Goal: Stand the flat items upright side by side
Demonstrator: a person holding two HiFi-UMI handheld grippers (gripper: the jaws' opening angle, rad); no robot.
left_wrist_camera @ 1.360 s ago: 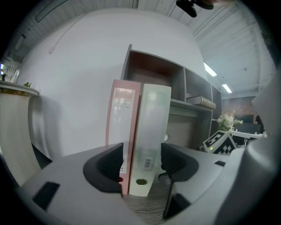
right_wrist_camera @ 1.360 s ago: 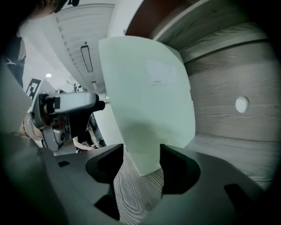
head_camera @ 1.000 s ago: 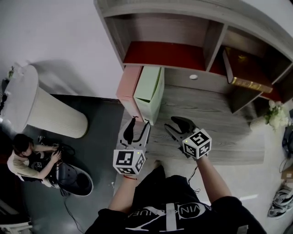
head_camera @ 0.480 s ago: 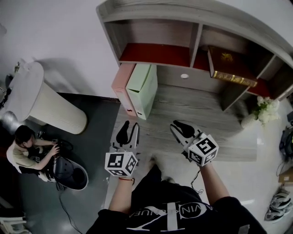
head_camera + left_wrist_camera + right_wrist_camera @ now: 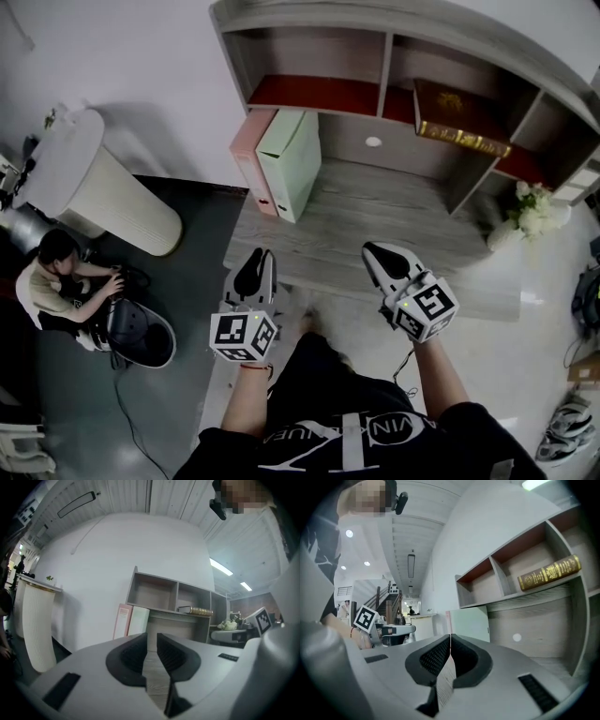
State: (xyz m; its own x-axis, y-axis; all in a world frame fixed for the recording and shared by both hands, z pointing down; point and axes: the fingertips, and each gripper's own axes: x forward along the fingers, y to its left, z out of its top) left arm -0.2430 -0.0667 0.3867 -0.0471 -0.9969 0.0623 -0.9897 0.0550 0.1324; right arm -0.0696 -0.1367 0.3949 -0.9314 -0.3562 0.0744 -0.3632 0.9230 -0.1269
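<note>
The pink file box (image 5: 251,159) and the green file box (image 5: 292,159) stand up tall on the back left part of the desk (image 5: 394,216). They touch side by side, pink on the left and green on the right. Their long sides run from the front of the desk toward the wall. Their thin ends face the person. They sit right by the left end of the shelf unit (image 5: 389,70).

Both boxes are thin, with flat, smooth sides. The pink one has a pale label on its thin end. The desk and shelves are grey wood with stripes in it, and the shelf floors are red. A brown book (image 5: 459,127) with gold edges lies flat on one shelf.

The person holds both tools out level, away from the boxes, over the front edge of the desk. The left gripper (image 5: 262,258) points at the boxes. Its jaws have just been closing, and only a thin gap is left, with nothing in it. The right gripper (image 5: 373,251) has also just been closing. Its jaws are pressed together and hold nothing. Each tool has a marker cube at the back, near the wrist.
</note>
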